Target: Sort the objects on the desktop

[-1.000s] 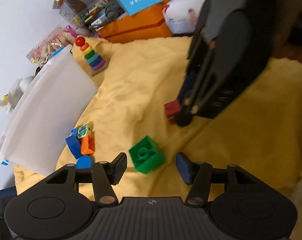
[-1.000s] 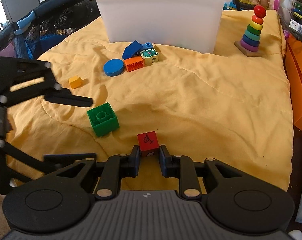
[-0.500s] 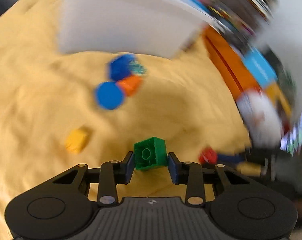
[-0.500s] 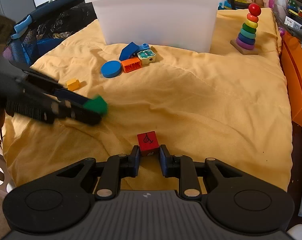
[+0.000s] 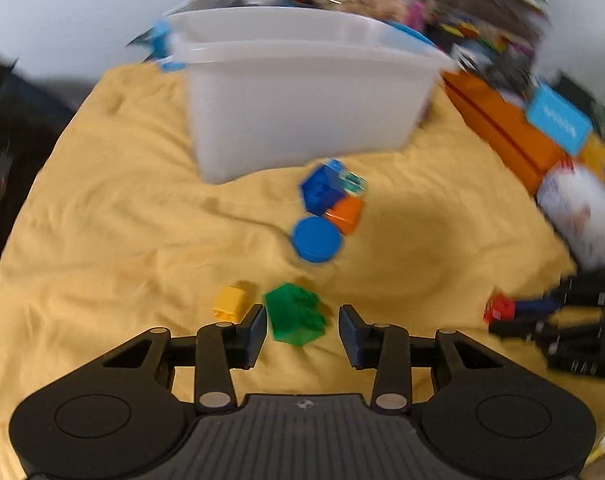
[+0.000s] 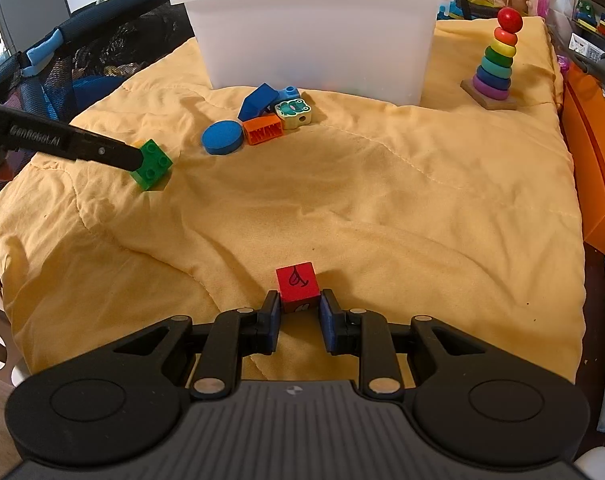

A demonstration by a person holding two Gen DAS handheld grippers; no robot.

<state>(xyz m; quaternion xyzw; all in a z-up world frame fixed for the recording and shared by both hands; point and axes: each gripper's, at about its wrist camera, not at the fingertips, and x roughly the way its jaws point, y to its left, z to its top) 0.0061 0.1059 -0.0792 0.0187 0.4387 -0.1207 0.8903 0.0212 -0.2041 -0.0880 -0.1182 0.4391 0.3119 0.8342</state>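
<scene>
A green studded brick (image 5: 294, 314) sits tilted between the jaws of my left gripper (image 5: 300, 320), which are opening. The left pad touches the brick and a gap shows at the right pad. In the right wrist view the green brick (image 6: 152, 164) rests low on the yellow cloth at the tip of the left gripper's finger (image 6: 102, 151). My right gripper (image 6: 299, 312) is shut on a red cube (image 6: 296, 286) with a black mark, just above the cloth. The white bin (image 6: 314, 40) stands at the far side.
In front of the bin lie a blue disc (image 6: 221, 137), an orange brick (image 6: 262, 130), a blue wedge (image 6: 256, 100) and a frog block (image 6: 292, 110). A small yellow brick (image 5: 230, 300) lies beside the green one. A ring stacker (image 6: 496, 64) stands far right, by an orange box (image 6: 594, 152).
My left gripper rolled, closed around the green brick and carried it left toward the yellow brick; now its jaws stand wider. The right gripper and red cube have not moved.
</scene>
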